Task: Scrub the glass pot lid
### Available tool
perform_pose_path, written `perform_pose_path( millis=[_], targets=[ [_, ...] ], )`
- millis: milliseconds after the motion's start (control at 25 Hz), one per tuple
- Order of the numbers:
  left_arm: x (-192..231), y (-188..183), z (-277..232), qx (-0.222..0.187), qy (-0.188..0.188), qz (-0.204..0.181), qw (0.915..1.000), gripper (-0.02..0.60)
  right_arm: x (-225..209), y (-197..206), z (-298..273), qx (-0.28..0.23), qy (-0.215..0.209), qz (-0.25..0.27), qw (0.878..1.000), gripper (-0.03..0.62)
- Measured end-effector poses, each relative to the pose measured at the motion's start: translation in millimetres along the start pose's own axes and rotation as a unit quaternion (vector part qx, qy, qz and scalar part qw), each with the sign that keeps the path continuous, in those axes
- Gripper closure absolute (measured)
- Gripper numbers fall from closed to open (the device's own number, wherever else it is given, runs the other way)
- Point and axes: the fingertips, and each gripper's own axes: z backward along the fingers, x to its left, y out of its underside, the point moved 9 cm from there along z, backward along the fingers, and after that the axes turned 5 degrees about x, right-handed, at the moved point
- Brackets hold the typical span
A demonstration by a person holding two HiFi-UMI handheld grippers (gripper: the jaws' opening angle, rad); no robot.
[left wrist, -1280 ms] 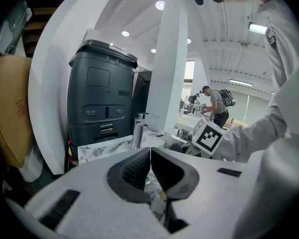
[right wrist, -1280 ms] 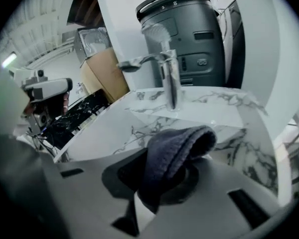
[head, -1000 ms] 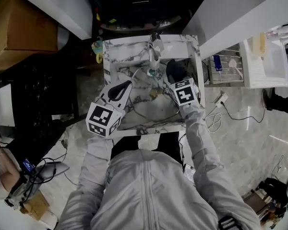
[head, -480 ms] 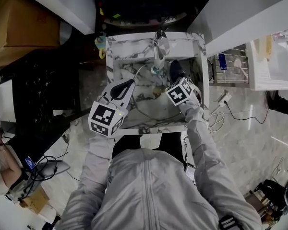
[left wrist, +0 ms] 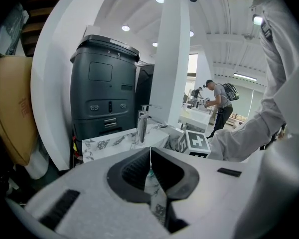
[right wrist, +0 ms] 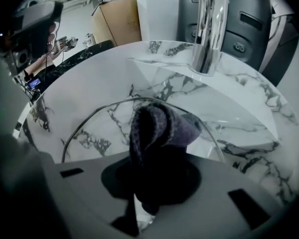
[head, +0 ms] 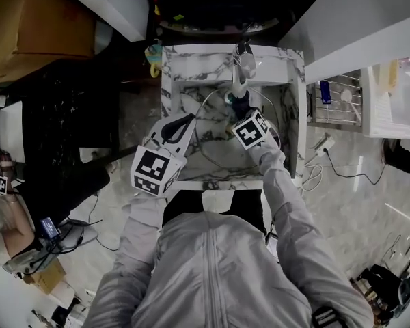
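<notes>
The glass pot lid [head: 208, 145], with a thin metal rim, stands tilted in the marble sink [head: 290, 115]. My left gripper [head: 186, 120] is shut on the lid's near left edge; in the left gripper view the lid [left wrist: 150, 164] shows edge-on between the closed jaws of that gripper [left wrist: 150, 156]. My right gripper [head: 241, 113] is shut on a dark scrubbing cloth [head: 240, 104] just below the faucet. The cloth [right wrist: 159, 128] sticks out of the right gripper [right wrist: 156, 171] and rests against the lid's glass [right wrist: 97, 128].
A chrome faucet [right wrist: 209, 29] stands at the back of the sink. Behind the sink is a dark grey bin [left wrist: 104, 88]. A cardboard box [head: 34, 19] sits far left, a wire rack [head: 335, 94] right, with cables [head: 318, 173] on the floor. A person [head: 3, 217] sits at the left edge.
My right gripper with the cloth has moved left across the lid, to under the faucet. The left gripper keeps its hold on the lid. The head view has shifted.
</notes>
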Motion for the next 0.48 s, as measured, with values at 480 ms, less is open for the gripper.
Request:
perform_pose_path(
  millis=[480],
  targets=[
    [-3,7,14,0.004,-0.017,-0.006,0.9998,0.554,57,-17,-13,-0.016,-0.108,-0.023,0.994,0.528]
  ],
)
